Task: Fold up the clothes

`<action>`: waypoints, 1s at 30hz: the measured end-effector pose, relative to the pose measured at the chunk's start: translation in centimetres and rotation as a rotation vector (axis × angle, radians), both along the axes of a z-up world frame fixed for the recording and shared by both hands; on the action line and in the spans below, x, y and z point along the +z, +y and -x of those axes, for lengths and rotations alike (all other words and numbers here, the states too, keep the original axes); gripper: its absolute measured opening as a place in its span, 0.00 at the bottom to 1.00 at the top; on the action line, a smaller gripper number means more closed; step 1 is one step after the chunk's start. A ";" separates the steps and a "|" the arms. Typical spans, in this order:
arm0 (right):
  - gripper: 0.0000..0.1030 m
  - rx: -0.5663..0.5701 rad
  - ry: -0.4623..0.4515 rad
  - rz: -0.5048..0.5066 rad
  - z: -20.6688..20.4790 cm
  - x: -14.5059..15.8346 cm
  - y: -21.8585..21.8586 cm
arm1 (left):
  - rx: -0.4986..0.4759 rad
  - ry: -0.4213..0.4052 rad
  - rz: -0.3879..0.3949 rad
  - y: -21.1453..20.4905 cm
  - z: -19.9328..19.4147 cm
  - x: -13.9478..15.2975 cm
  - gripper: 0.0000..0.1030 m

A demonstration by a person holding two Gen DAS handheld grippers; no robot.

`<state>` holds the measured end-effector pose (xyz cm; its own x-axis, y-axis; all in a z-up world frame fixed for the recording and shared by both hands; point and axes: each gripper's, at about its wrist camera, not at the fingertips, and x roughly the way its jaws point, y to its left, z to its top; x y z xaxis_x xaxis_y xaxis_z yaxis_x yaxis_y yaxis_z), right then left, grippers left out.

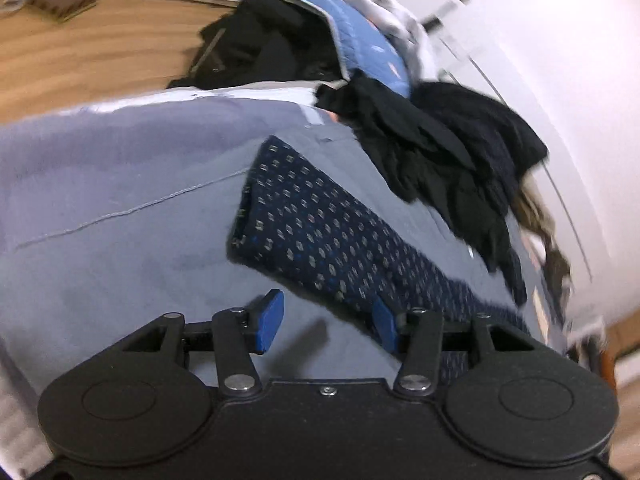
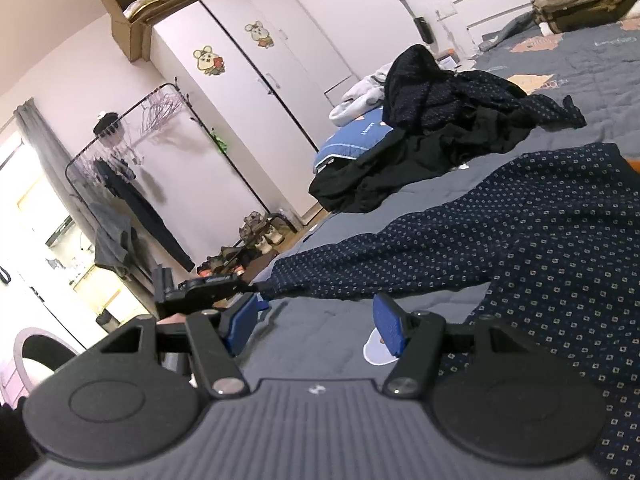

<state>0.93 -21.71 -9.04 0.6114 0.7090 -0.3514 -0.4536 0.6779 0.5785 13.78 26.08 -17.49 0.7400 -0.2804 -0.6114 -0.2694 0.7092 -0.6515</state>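
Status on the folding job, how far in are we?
Early. Done: nothing visibly folded. In hand: the navy dotted garment lies spread on the grey quilted bedcover; left gripper and right gripper are open and holding nothing. Left: fold that garment, then the crumpled pile of black clothes.

White wardrobe (image 2: 256, 92) beside a clothes rack (image 2: 120, 160); wooden floor (image 1: 92, 52).
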 end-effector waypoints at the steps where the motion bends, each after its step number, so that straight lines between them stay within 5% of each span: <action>1: 0.61 0.003 -0.004 0.003 0.0 0.0 0.2 | 0.036 0.003 0.021 0.1 -0.4 -0.3 0.48; 5: 0.61 0.024 -0.007 0.026 0.1 -0.2 1.0 | 0.148 0.002 0.081 0.4 -1.5 -1.4 0.47; 6: 0.61 0.027 -0.004 0.029 0.1 -0.3 1.1 | 0.152 -0.004 0.038 0.1 -1.7 -1.2 0.35; 7: 0.61 0.029 -0.001 0.031 0.1 -0.3 1.2 | 0.155 -0.010 -0.016 -0.3 -1.8 -0.8 0.12; 8: 0.61 0.029 0.001 0.032 0.0 -0.4 1.2 | 0.158 -0.020 -0.044 -0.3 -1.8 -0.6 0.09; 12: 0.61 0.023 0.004 0.034 0.1 -0.4 1.0 | 0.197 -0.074 -0.081 1.8 -0.4 1.1 0.07; 17: 0.61 0.011 0.003 0.023 0.1 -0.2 0.5 | 0.137 -0.003 -0.095 2.9 -0.2 0.6 0.08; 20: 0.61 0.010 -0.002 0.026 0.1 0.0 0.5 | 0.113 0.061 -0.108 3.1 -0.4 -0.5 0.22; 23: 0.61 0.007 -0.010 0.031 0.2 0.3 0.4 | 0.077 0.042 -0.185 2.1 0.2 0.2 0.35; 25: 0.61 -0.007 -0.011 0.038 0.1 0.3 0.2 | 0.044 0.033 -0.273 0.5 0.8 1.7 0.65; 30: 0.61 -0.060 0.004 0.065 -0.1 0.1 -0.9 | -0.114 -0.099 -0.458 -5.8 3.0 6.1 0.73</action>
<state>1.06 -22.64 -8.98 0.6507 0.6466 -0.3981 -0.4085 0.7401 0.5343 10.78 20.24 -11.39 0.7811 -0.0812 -0.6191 -0.1257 0.9508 -0.2833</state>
